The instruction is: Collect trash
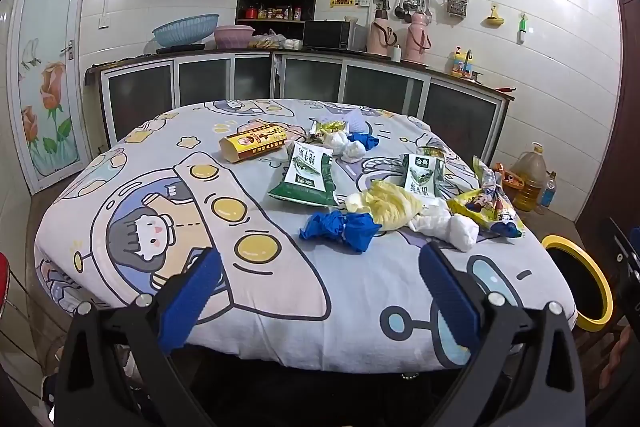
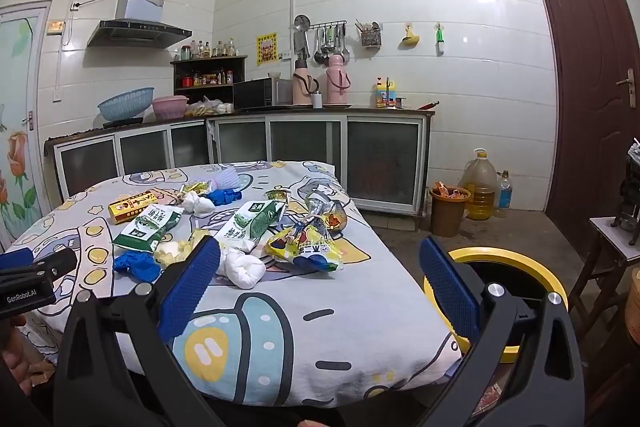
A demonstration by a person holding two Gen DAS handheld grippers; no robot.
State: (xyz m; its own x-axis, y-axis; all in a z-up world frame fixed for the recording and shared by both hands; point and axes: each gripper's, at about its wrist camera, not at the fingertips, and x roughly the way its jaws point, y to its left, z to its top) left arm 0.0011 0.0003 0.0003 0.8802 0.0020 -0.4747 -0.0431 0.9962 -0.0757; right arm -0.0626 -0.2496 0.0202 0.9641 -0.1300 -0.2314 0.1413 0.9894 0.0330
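Your left gripper (image 1: 320, 281) and right gripper (image 2: 320, 277) both gape wide, gripping nothing; the trash (image 1: 404, 205) lies scattered on the cartoon-print table (image 1: 280, 291); the yellow-rimmed bin (image 2: 500, 267) stands just beside the table's right edge, its inside dark; only your right view shows the brown bin (image 2: 448, 213) holding orange wrappers clearly.

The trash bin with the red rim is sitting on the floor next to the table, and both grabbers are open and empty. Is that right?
Almost. The bin's rim is yellow, not red; the right wrist view shows it clearly on the floor beside the table. The rest holds: the left gripper and right gripper are both open and empty.
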